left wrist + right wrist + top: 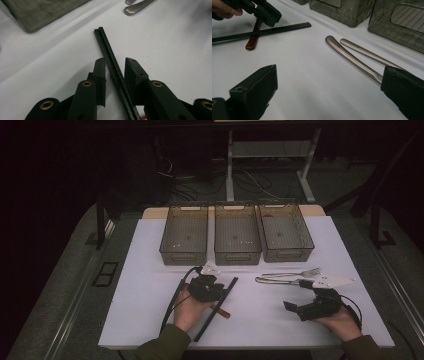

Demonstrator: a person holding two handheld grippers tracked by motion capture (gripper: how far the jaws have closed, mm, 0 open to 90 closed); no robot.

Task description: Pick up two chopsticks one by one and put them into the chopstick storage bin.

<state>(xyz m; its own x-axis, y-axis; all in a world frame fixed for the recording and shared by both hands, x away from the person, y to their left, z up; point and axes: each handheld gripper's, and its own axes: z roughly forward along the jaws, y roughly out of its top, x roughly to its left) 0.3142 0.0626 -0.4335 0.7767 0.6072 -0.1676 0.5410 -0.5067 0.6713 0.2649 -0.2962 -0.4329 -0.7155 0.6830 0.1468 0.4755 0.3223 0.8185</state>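
While the room around stays dark, the white table [150, 270] is lit, three smoky bins [237, 239] in a row at its far side, cables on the floor behind. Left gripper [115, 65] spread, its jaws either side of the black chopsticks [110, 56] lying flat, not pinching. Right gripper [329, 85] wide open, near a fork [295, 273] and another steel handle [352, 58].

Chopsticks [113, 65] partly behind jaws.
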